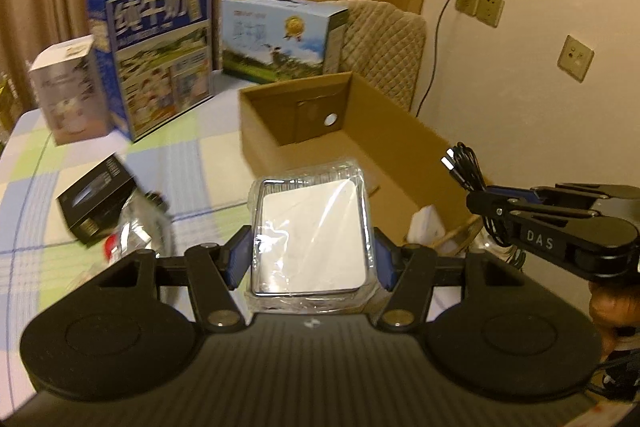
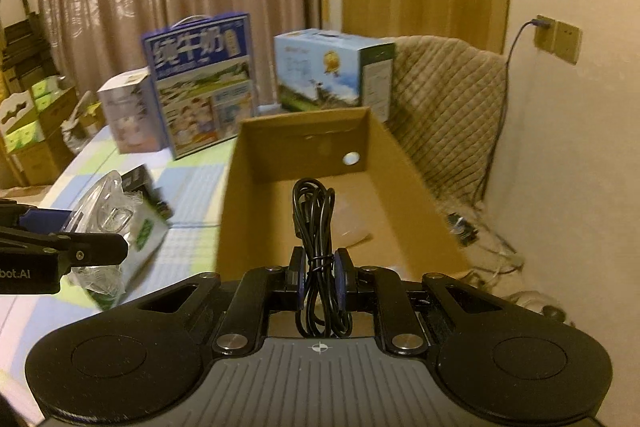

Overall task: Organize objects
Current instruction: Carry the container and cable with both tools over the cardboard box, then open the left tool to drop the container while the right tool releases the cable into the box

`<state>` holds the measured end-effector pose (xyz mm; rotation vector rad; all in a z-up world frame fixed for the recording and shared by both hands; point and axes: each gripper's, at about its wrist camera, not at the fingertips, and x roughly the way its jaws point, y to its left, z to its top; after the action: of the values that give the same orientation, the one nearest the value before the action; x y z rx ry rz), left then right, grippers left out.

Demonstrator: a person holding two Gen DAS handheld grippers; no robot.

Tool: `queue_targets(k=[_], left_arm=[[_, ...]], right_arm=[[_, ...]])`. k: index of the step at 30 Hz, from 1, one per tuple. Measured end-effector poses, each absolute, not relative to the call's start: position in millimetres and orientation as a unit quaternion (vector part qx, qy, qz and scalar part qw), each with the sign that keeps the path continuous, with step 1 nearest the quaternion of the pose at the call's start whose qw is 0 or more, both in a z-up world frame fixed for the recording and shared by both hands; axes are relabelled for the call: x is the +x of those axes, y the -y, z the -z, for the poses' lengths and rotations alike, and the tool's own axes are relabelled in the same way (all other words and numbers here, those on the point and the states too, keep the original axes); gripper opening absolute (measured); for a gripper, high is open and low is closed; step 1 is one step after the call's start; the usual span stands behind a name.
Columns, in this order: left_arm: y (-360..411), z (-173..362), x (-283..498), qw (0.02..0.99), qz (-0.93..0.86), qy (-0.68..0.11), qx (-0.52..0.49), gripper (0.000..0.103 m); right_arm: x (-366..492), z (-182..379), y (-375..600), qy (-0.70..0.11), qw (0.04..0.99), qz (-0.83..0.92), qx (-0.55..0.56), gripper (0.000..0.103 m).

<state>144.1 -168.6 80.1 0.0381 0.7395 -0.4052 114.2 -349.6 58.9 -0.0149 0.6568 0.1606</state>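
My left gripper (image 1: pixel 310 255) is shut on a clear plastic case holding a white card (image 1: pixel 310 231), held above the table just left of the open cardboard box (image 1: pixel 400 143). My right gripper (image 2: pixel 318 273) is shut on a bundled black cable (image 2: pixel 316 223) and holds it over the near end of the cardboard box (image 2: pixel 304 147). The right gripper and cable (image 1: pixel 466 171) also show at the right of the left wrist view. The left gripper with the plastic case (image 2: pixel 100 211) shows at the left of the right wrist view. A pale round object (image 2: pixel 352 223) lies in the box.
On the checked tablecloth (image 1: pixel 200 163) stand a blue milk carton box (image 1: pixel 160 55), a light blue box (image 1: pixel 280 39) and a small white box (image 1: pixel 68 91). A black box (image 1: pixel 96 199) and a green-white pack (image 2: pixel 140 239) lie nearer. A quilted chair (image 2: pixel 444 115) stands behind.
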Motion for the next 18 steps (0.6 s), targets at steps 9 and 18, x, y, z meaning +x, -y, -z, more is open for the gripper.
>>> queue_targets(k=[9,18], left_arm=[[213,-71,182,0.905,0.218,-0.365,0.023,0.056],[241,-61,209,0.904,0.223,-0.362,0.029,0.074]], right_arm=[[144,-55,377,-0.325,0.944,-0.063,-0.011,0.011],[169,-45,391,-0.334,0.941,-0.053,-0.003,0.011]])
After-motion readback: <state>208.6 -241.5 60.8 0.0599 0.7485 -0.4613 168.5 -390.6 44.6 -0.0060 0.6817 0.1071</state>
